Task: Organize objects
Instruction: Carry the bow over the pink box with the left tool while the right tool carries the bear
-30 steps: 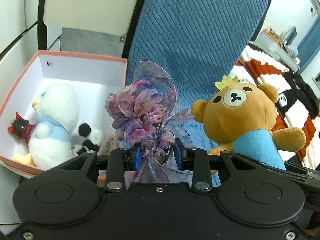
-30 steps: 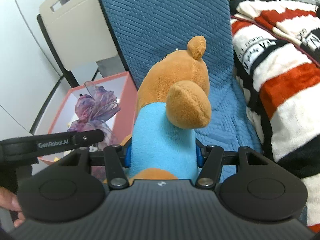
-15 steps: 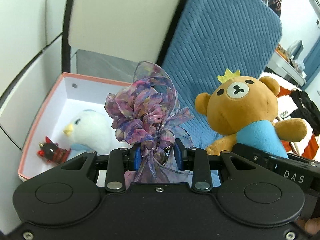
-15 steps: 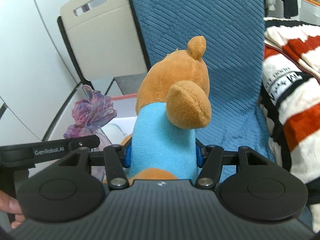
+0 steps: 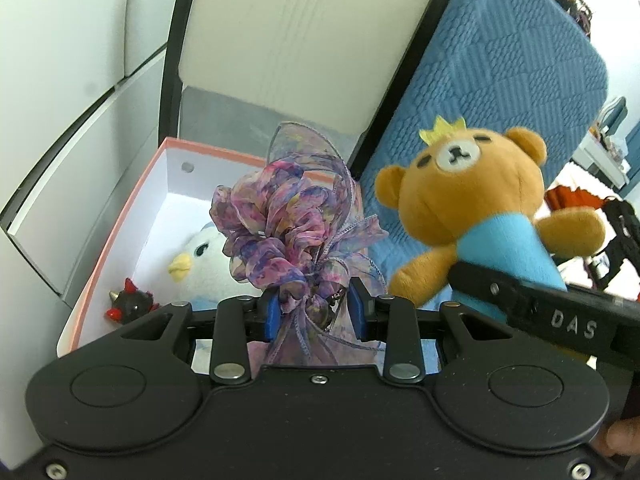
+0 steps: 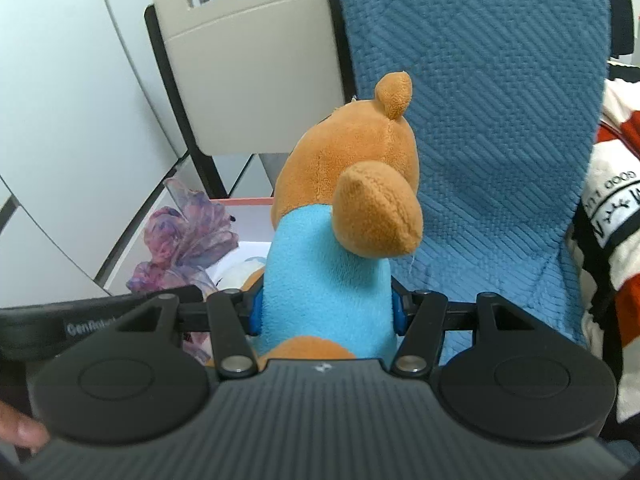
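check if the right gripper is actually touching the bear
Touching. The right wrist view shows the right gripper with both blue pads pressed into the sides of the bear, on its light blue shirt.

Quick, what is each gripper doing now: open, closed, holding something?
Left gripper: closed on the purple ribbon bow.
Right gripper: closed on the teddy bear, at its blue shirt.

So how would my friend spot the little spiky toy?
Find the pink box beside the blue chair. In its near corner, next to the white duck, sits the spiky toy. It is the only dark one, small, with red horns.
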The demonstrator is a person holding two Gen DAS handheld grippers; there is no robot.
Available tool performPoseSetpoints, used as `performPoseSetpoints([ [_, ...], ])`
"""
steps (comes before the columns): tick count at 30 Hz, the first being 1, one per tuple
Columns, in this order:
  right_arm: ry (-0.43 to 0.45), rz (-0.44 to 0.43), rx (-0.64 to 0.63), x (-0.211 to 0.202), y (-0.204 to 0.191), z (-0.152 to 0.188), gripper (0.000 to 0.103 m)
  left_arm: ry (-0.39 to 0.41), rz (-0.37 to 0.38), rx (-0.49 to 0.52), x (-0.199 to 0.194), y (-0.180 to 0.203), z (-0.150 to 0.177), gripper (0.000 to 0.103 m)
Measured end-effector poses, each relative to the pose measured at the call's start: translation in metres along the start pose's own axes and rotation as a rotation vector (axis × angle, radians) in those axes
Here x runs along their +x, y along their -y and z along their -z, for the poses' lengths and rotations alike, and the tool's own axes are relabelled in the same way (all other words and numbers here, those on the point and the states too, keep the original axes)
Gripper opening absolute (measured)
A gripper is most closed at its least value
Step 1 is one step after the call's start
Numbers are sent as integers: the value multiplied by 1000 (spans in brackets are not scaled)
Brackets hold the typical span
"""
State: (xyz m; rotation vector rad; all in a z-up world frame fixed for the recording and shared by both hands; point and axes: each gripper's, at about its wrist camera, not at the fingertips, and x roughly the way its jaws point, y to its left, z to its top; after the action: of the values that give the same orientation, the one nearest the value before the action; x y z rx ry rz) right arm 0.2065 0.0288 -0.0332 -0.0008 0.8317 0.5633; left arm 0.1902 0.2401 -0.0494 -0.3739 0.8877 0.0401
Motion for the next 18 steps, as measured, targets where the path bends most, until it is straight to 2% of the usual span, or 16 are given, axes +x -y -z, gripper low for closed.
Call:
performPoseSetpoints([
  [12, -114, 17, -49, 79, -14, 4, 59, -115, -43, -32, 50, -36, 19, 31],
  [18, -147, 34, -67, 102, -17, 7, 59, -147, -45, -47, 66, -47, 26, 31],
])
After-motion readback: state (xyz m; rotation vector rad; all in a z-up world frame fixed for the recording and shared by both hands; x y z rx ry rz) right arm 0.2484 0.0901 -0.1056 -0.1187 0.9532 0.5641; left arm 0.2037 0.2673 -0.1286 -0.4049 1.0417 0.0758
